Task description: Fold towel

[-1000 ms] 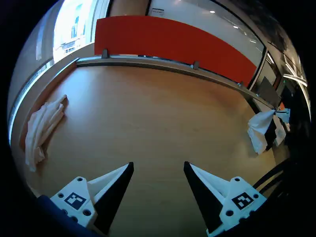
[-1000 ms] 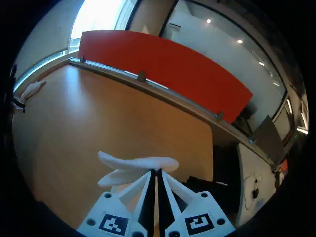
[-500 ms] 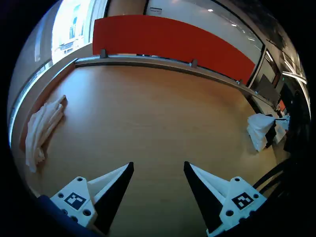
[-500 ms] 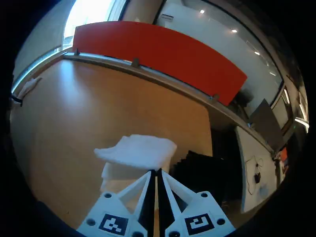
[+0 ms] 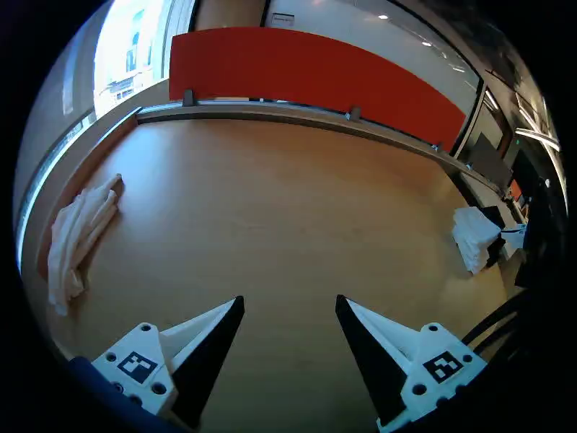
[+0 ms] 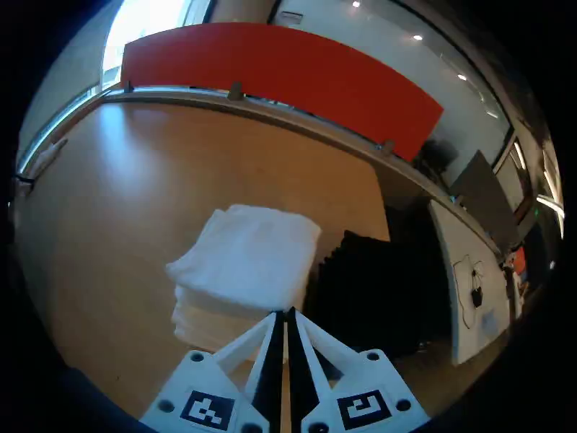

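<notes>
In the right gripper view a folded white towel point(image 6: 249, 263) lies on top of a stack of folded towels point(image 6: 205, 321) near the right edge of the wooden table point(image 6: 144, 187). My right gripper point(image 6: 285, 315) is shut, its tips pinching the top towel's near edge. In the left gripper view the same stack point(image 5: 474, 237) sits at the far right, with the right gripper point(image 5: 514, 232) just beyond it. My left gripper point(image 5: 288, 299) hovers open over bare wood, holding nothing. A crumpled white towel point(image 5: 76, 242) lies at the table's left edge.
A red divider panel point(image 5: 310, 72) on a metal rail point(image 5: 303, 119) closes the table's far side. A window ledge point(image 5: 65, 173) runs along the left. A black object point(image 6: 360, 296) stands off the table's right edge, beside the stack.
The right gripper has lowered the folded towel from hanging in the air until it lies flat on the stack. The left gripper has stayed still and open.
</notes>
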`<state>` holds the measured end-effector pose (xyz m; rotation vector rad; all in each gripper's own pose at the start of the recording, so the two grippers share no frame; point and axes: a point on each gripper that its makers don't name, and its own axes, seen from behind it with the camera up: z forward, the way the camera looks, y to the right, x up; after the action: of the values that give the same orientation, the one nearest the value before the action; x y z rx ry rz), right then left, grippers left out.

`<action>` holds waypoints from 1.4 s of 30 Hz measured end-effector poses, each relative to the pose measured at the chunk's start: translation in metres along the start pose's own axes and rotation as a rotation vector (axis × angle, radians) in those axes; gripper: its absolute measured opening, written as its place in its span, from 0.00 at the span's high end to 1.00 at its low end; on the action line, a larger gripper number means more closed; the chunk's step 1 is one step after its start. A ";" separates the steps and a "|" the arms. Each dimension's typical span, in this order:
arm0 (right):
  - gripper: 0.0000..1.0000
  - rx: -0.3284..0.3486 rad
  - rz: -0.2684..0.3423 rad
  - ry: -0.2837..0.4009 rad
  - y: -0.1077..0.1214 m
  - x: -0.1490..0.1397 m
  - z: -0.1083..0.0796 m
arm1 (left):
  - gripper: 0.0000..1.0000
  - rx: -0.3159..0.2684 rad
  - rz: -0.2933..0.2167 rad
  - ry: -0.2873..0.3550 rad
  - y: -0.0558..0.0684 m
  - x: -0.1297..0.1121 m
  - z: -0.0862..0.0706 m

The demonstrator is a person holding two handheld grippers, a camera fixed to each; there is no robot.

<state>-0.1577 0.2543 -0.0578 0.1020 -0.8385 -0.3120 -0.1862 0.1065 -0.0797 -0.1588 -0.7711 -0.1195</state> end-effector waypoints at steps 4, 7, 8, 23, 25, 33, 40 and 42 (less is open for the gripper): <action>0.97 -0.003 0.023 -0.025 -0.001 -0.015 0.008 | 0.06 0.003 -0.001 -0.002 0.000 -0.001 -0.001; 0.97 -0.005 0.039 -0.040 -0.002 -0.024 0.014 | 0.06 0.007 0.001 -0.004 -0.001 -0.002 -0.001; 0.97 -0.006 0.044 -0.044 -0.002 -0.027 0.016 | 0.06 0.008 0.002 -0.004 -0.002 -0.002 -0.001; 0.97 -0.010 0.095 -0.103 -0.002 -0.054 0.041 | 0.06 0.018 0.013 -0.006 -0.003 -0.002 -0.003; 0.97 -0.011 0.099 -0.114 -0.001 -0.058 0.044 | 0.06 0.019 0.014 -0.007 -0.003 -0.003 -0.003; 0.97 -0.019 0.123 -0.145 0.001 -0.068 0.054 | 0.06 0.026 0.017 -0.008 -0.004 -0.002 -0.004; 0.97 -0.017 0.128 -0.162 0.002 -0.072 0.056 | 0.06 0.029 0.013 -0.009 -0.005 -0.003 -0.003; 0.97 -0.017 0.126 -0.168 0.001 -0.074 0.057 | 0.06 0.030 0.014 -0.009 -0.005 -0.003 -0.003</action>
<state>-0.2460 0.2803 -0.0723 0.0067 -1.0039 -0.2109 -0.1872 0.1008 -0.0834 -0.1366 -0.7806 -0.0945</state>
